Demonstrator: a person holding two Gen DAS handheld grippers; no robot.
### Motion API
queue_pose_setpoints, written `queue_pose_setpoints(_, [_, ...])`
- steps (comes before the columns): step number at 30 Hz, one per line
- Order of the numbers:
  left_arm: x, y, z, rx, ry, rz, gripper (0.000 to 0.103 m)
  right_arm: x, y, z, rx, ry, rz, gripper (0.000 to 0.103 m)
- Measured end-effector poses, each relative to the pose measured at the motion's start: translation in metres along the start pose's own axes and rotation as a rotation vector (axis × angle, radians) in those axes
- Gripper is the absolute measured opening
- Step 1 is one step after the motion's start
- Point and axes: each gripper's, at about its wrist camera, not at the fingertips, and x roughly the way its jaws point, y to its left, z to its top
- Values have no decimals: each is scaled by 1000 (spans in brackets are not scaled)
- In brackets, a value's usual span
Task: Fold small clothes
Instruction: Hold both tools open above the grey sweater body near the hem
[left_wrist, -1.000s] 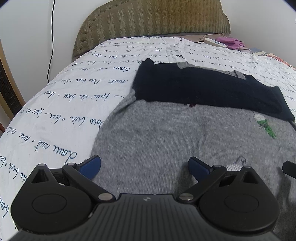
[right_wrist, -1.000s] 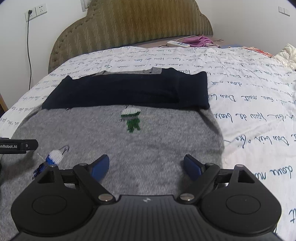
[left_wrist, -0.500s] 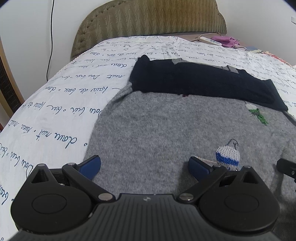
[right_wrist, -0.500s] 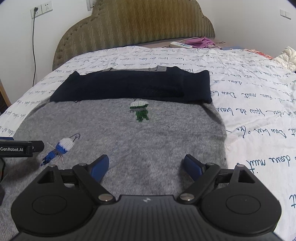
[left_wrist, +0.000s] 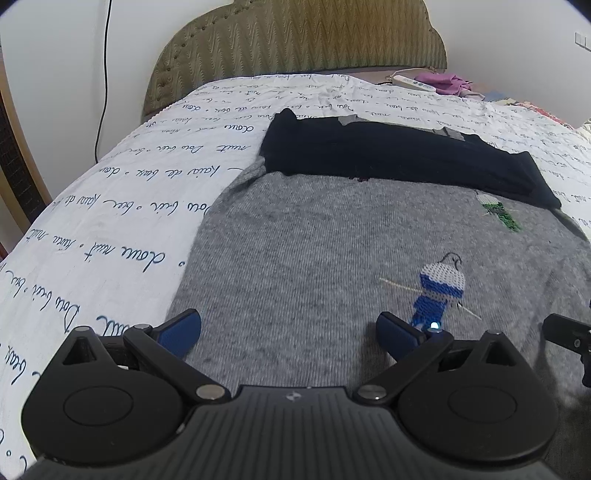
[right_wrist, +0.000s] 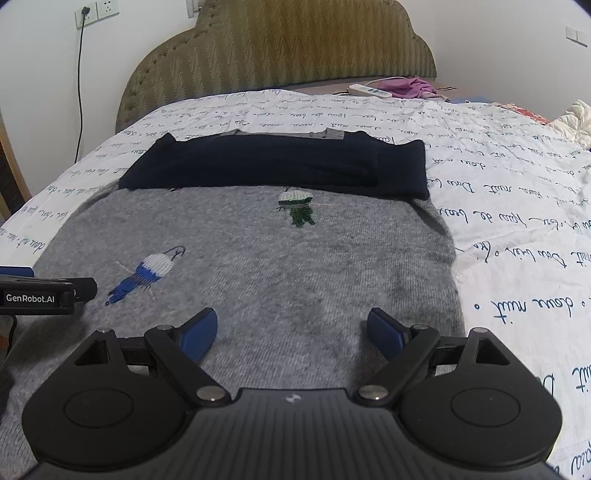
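Note:
A grey knit sweater (left_wrist: 314, 258) lies flat on the bed, with a blue bird motif (left_wrist: 439, 288) and a green one (left_wrist: 498, 212). Its dark navy sleeves (left_wrist: 399, 158) are folded across its far end. My left gripper (left_wrist: 288, 328) is open and empty, low over the sweater's near left part. My right gripper (right_wrist: 291, 328) is open and empty over the near right part of the sweater (right_wrist: 258, 266). The sleeves (right_wrist: 280, 166), blue bird (right_wrist: 147, 275) and green motif (right_wrist: 299, 206) show there too.
The bed has a white cover (left_wrist: 122, 206) printed with blue script, and an olive headboard (right_wrist: 277, 48). A power strip (right_wrist: 369, 89) and pink cloth (right_wrist: 410, 86) lie by the headboard. A cable (right_wrist: 79, 74) hangs from a wall socket at the left.
Both grippers have drawn back toward the sweater's near edge, so more of the grey body and the blue bird motif shows. Both jaws stay open.

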Motion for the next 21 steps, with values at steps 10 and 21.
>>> queue_pose_setpoints(10, [-12,2,-16,2,-3,-10,102,-13,11,-15,-37,9,-1,89])
queue_pose_setpoints(21, [-21,5,-28,3,-3,-22,103,-25,15,-24,-52,11,-3,89])
